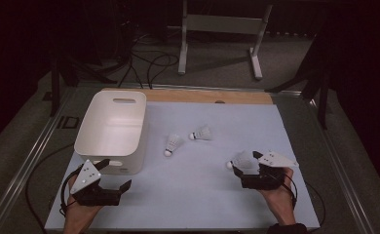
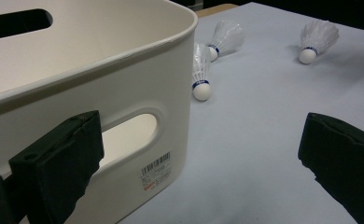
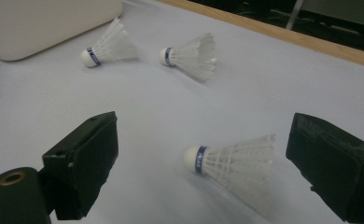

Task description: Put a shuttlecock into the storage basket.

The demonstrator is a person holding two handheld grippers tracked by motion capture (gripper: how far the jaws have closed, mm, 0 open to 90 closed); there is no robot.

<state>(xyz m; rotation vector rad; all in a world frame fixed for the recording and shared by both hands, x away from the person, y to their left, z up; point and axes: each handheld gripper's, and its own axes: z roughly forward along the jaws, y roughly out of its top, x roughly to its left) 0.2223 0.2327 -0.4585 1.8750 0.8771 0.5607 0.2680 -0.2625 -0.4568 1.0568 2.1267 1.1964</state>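
The right gripper (image 1: 241, 168) sits low near the table's (image 1: 217, 195) right edge, jaws spread wide on either side of the nearest shuttlecock (image 3: 231, 161), which lies on its side between them, touching neither, cork toward the bin. Two more shuttlecocks (image 1: 172, 145) lie near the table's middle, just right of the white plastic bin (image 1: 112, 129) at the left edge. The left gripper (image 1: 114, 175) rests by the bin's near corner, jaws wide and empty.
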